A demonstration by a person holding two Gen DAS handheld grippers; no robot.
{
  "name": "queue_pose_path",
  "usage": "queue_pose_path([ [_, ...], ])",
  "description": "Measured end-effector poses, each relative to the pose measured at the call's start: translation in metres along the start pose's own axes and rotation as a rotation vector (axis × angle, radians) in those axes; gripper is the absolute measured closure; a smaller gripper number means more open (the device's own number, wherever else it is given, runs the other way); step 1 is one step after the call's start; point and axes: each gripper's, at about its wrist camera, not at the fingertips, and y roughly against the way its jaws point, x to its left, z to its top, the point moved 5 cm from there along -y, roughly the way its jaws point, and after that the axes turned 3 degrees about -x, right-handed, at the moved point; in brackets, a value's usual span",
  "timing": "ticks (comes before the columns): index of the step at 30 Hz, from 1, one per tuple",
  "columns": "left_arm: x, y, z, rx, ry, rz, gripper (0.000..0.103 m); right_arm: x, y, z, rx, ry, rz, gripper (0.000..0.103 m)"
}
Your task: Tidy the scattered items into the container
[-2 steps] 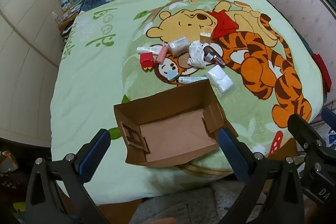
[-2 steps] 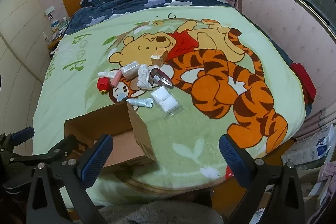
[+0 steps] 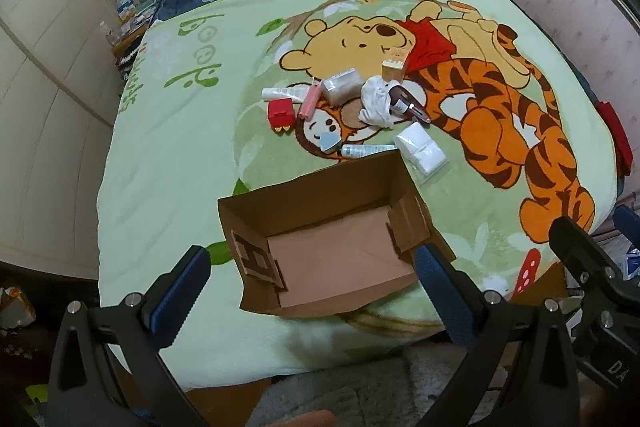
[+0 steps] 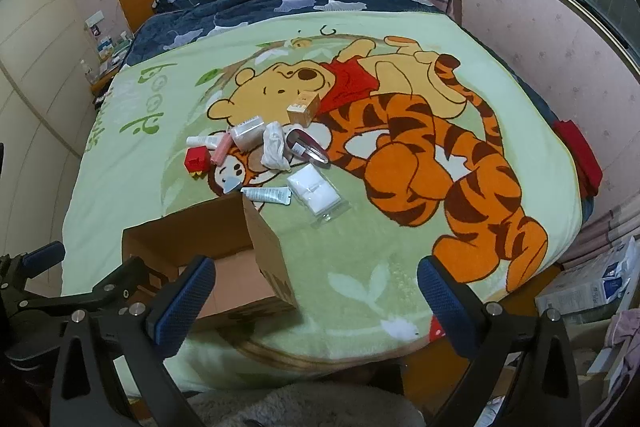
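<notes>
Left gripper (image 3: 310, 291) and right gripper (image 4: 316, 293): jaws spread wide, holding nothing, hanging at the bed's near edge. Cardboard box (image 3: 332, 227) sits open-topped just ahead, nothing visible inside (handy drop spot). Scattered items (image 3: 352, 107) lie clustered on the blanket (image 3: 180, 167) beyond it.

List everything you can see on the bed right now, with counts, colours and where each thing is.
cardboard box: 1, brown, open and empty, near edge of bed
blanket: 1, pale green with cartoon bear and tiger, covering the bed
red block: 1, red, left end of the pile
white tubes: 2, one behind the block, one just beyond the box
pink tube: 1, right of the block
white pad packet: 1, right of the box's far corner
crumpled white cloth: 1, pile centre
tan carton: 1, pile's far side
left gripper: open, over the box
right gripper: open, empty
</notes>
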Motion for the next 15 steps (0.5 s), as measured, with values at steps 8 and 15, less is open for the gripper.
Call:
queue_pose_path([
  [8,0.0031,-0.0048,-0.0008,0.029,0.011,-0.002,0.0,0.007,-0.0005,0.0004,0.017,0.02,-0.009,0.0],
  [15,0.0039,-0.0051,-0.0045,0.023,0.019,0.004,0.0,0.009,-0.0029,-0.0019,0.013,0.028,-0.01,0.0],
])
